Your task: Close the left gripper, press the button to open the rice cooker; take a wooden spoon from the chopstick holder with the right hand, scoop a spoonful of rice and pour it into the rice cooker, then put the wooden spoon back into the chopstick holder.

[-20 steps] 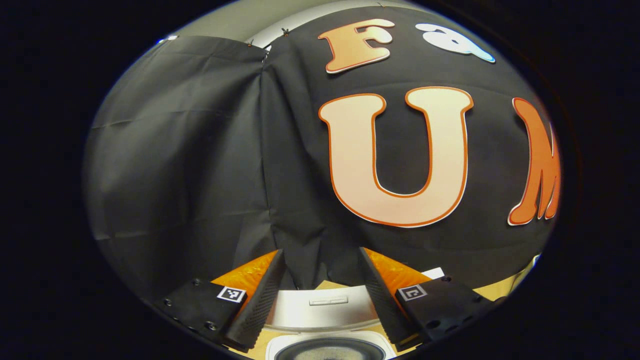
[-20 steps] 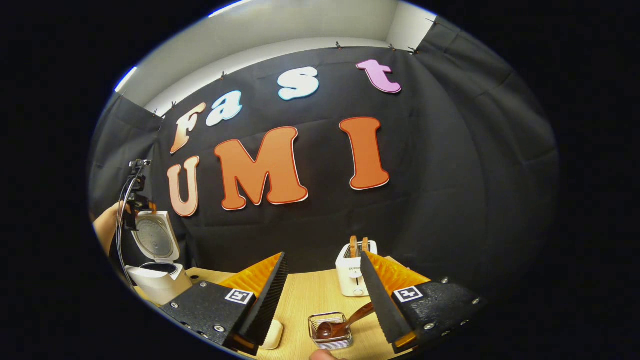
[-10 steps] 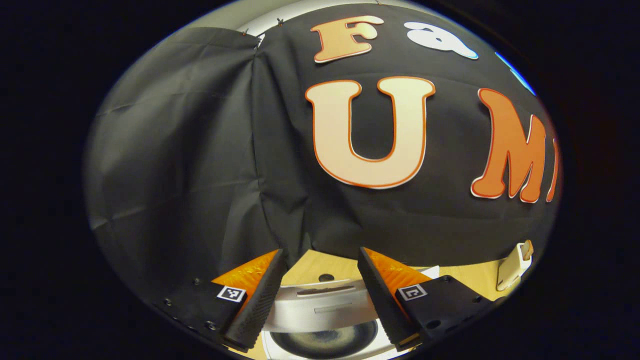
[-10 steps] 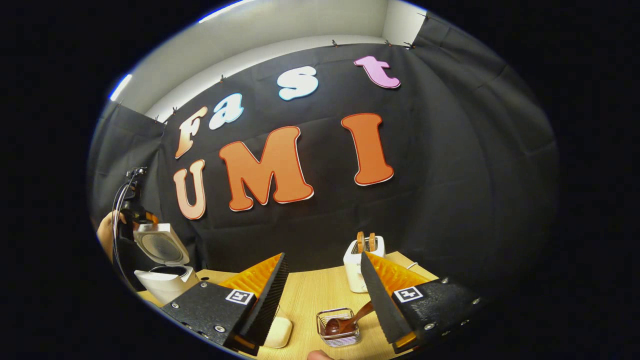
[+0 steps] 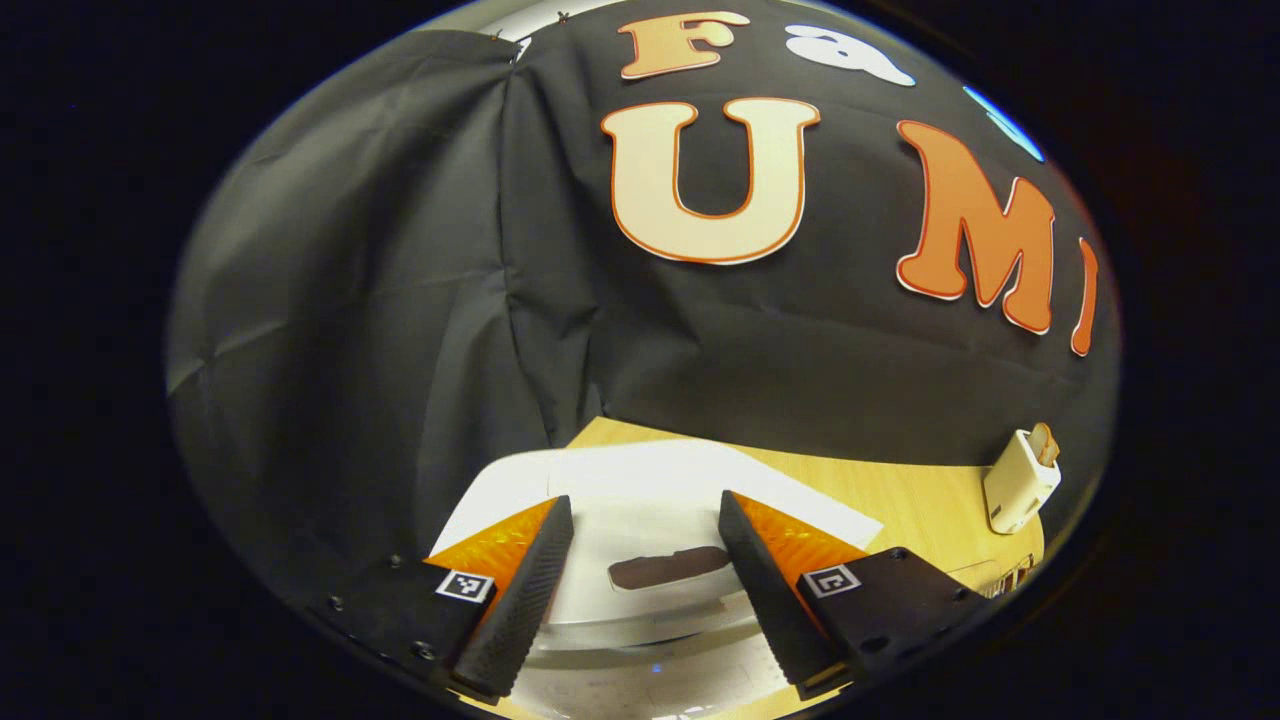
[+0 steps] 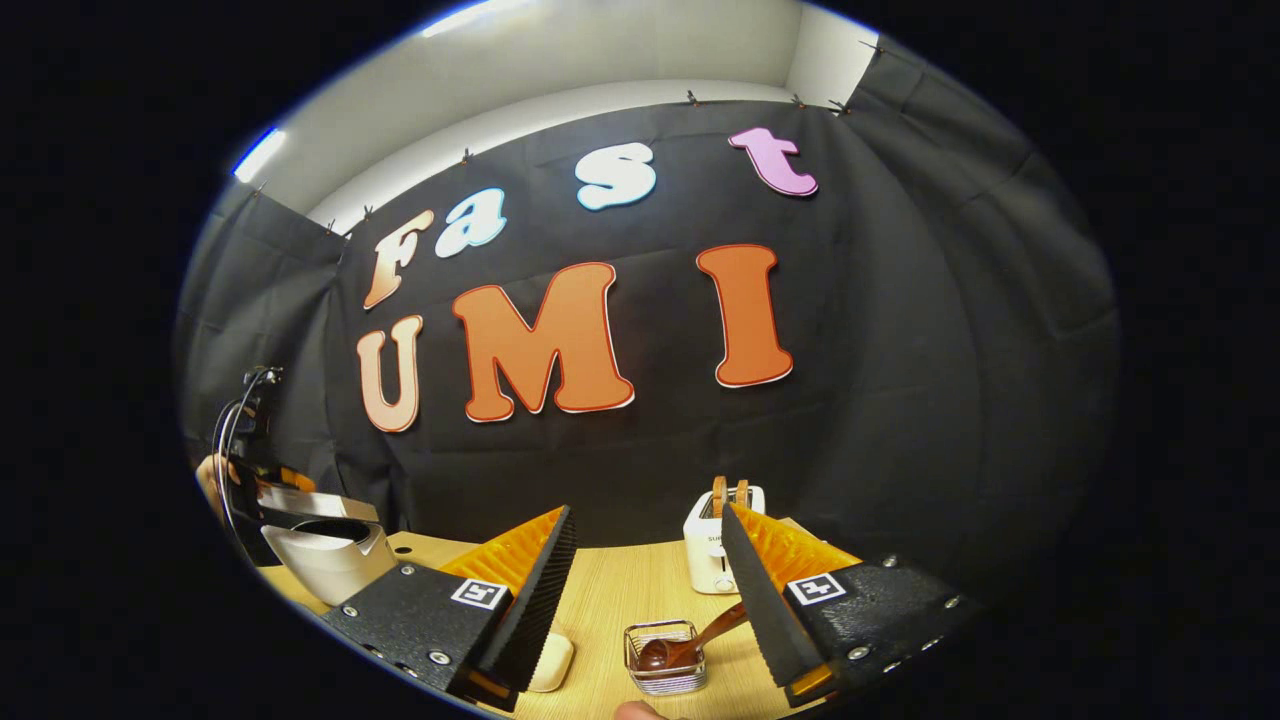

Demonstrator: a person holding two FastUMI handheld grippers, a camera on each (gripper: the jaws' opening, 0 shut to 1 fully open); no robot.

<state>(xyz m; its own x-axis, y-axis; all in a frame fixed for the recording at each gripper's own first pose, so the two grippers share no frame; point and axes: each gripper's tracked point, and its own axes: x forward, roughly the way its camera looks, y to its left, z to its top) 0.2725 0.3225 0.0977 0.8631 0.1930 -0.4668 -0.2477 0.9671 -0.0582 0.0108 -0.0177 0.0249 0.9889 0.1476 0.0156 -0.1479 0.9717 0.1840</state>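
One rice cooker [image 6: 318,545] is seen at the table's [image 6: 620,590] left, beneath the left gripper [image 5: 645,585], jaws apart. One wooden spoon [image 6: 690,645] lies in one chopstick holder [image 6: 665,660] under the right gripper [image 6: 648,600], jaws apart. One toaster [image 6: 712,540] is counted.

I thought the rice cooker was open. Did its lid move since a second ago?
Yes. The lid has swung down: it stood upright before, and now lies nearly flat over the rice cooker, left of the unmoved toaster.

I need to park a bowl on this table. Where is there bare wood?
Bare table lies between the rice cooker and the toaster, behind the right claw. In front it is crowded: the wire holder with the wooden spoon and a pale block.
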